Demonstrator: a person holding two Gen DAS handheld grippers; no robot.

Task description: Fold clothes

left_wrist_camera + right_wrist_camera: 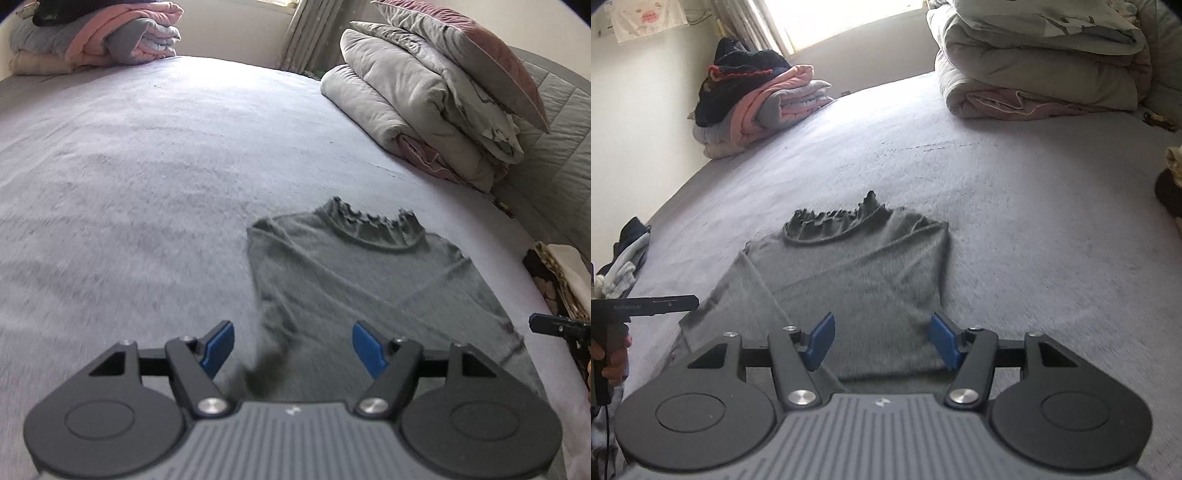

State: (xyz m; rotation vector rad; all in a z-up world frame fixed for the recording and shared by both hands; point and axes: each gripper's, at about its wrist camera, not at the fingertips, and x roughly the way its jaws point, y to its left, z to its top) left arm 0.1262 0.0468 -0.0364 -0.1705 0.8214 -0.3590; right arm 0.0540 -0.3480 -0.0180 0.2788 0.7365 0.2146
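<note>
Grey ruffle-neck top (354,273) lies flat on the lilac bed sheet (129,184), collar pointing towards the folded duvet stack (417,110). Sleeves look already tucked in, presumably ready for a hem-to-collar fold. Left gripper (293,349) and right gripper (882,339) hang over the top's hem end, jaws apart, nothing between the pads.

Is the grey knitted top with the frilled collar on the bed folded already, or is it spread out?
Partly folded: the grey knitted top with frilled collar lies flat on the bed, no sleeves sticking out; its hem end is hidden.
</note>
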